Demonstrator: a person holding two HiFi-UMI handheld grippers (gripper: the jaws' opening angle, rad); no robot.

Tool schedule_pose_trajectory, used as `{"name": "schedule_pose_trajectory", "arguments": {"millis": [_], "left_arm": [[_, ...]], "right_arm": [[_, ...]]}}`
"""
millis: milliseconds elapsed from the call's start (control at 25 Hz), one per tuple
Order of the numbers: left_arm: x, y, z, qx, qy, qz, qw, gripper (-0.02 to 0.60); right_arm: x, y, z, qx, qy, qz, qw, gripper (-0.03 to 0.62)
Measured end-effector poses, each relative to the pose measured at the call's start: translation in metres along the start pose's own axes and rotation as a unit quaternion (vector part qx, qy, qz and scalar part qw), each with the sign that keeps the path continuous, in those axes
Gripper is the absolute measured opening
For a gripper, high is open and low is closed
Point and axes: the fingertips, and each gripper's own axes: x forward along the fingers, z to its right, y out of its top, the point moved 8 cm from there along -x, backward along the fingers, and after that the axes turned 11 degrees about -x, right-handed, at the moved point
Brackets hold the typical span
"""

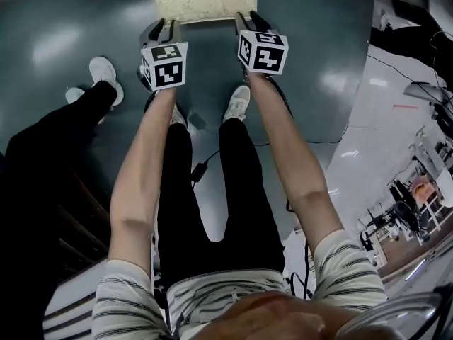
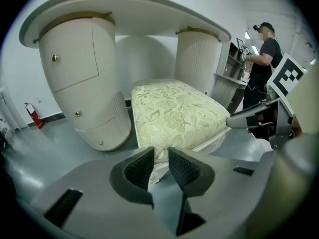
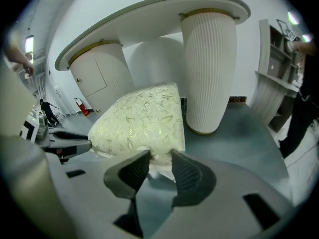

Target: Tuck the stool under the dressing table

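Standing on the floor (image 1: 311, 27), the cream stool (image 2: 172, 108) reached partway between the pedestals (image 2: 84, 83) of the dressing table (image 3: 149, 19) (near end sticking out). Left tongs (image 2: 160, 164) and right tongs (image 3: 159, 164) gaped at its near edge, clamping nothing.

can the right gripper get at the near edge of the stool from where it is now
Looks like yes: the right gripper sits right at the near edge of the stool, jaws apart, and nothing stands between them and the cushion's rim.
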Motion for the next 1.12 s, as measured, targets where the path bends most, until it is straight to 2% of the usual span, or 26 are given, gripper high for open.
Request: {"name": "schedule_pose_trajectory", "arguments": {"millis": [160, 640, 1120], "left_arm": [[0.017, 0.022, 0.012, 0.000, 0.000, 0.007, 1.0000, 0.094], [0.043, 0.054, 0.005, -0.010, -0.003, 0.013, 0.9999, 0.091], [0.060, 0.066, 0.005, 0.002, 0.001, 0.029, 0.9996, 0.086]], "right_arm": [[0.009, 0.016, 0.024, 0.006, -0.001, 0.008, 1.000, 0.135], [0.036, 0.047, 0.038, 0.001, 0.000, 0.024, 1.000, 0.135], [0.051, 0.059, 0.050, -0.008, 0.011, 0.029, 0.999, 0.133]]}}
